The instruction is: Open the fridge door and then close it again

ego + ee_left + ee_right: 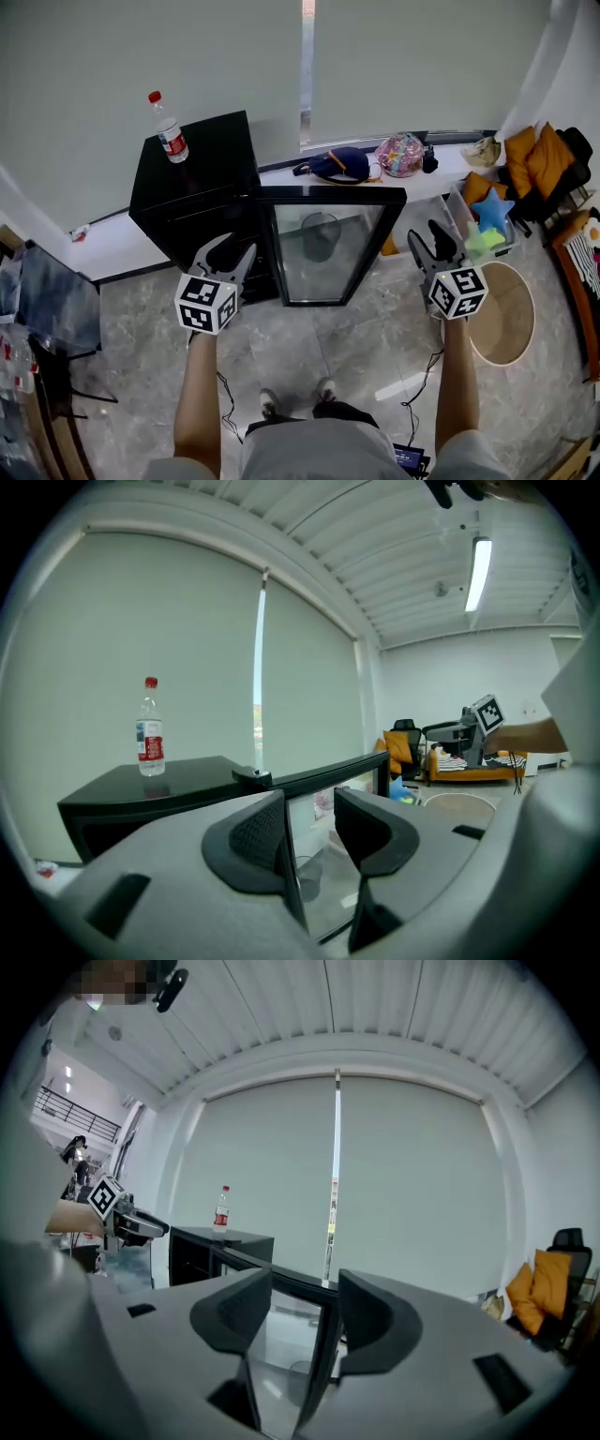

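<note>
A small black fridge (192, 183) stands against the wall with its glass door (328, 248) swung wide open toward me. A water bottle (170, 128) stands upright on its top. My left gripper (228, 251) hovers in front of the fridge body beside the door's hinge side, open and empty. In the left gripper view the door (323, 789) shows beyond the gap of the left gripper (309, 822). My right gripper (429, 234) hangs to the right of the door's free edge, apart from it, open with nothing held. The right gripper view shows the door's frame (323, 1354) beyond its jaws.
A white window ledge (281, 173) behind the fridge carries a dark bag (339, 164) and a pink bag (400, 154). To the right are a bin of toys (487, 225), orange cushions (534, 159) and a round wooden piece (502, 314). A dark chair (56, 300) stands left.
</note>
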